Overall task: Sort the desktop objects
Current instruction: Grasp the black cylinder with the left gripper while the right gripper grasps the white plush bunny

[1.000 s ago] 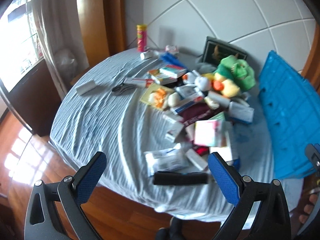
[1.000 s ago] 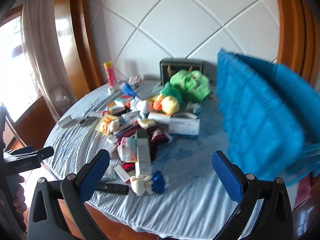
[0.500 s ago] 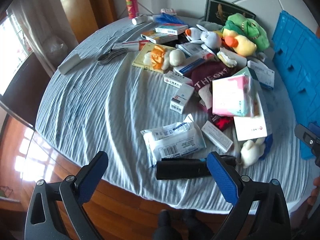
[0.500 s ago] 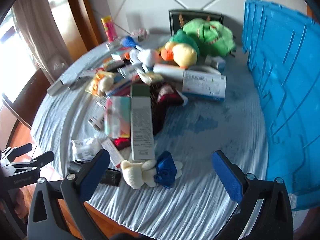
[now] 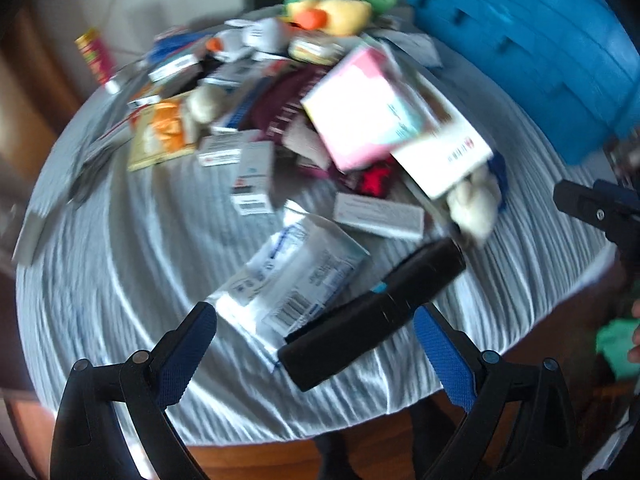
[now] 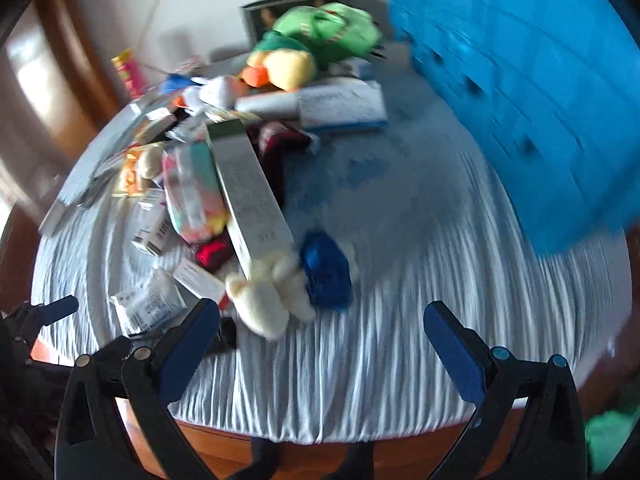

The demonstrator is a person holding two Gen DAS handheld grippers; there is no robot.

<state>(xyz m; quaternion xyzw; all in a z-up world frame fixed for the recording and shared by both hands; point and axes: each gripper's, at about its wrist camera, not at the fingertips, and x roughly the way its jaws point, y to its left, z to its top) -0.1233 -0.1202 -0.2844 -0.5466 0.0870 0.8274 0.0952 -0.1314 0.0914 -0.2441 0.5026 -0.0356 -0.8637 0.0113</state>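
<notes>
The left claw (image 5: 314,354) is wide open and holds nothing; a black cylinder-shaped case (image 5: 372,314) lies slanted on the worktop (image 5: 120,280) between its fingers, beside a clear plastic packet (image 5: 296,276). The right claw (image 6: 322,354) is also wide open and empty, above the striped cloth just before a white plush toy with a blue part (image 6: 288,284). Behind it the boxes and a yellow plush duck (image 6: 286,68) are piled. A blue crate (image 6: 520,92) stands at the right
</notes>
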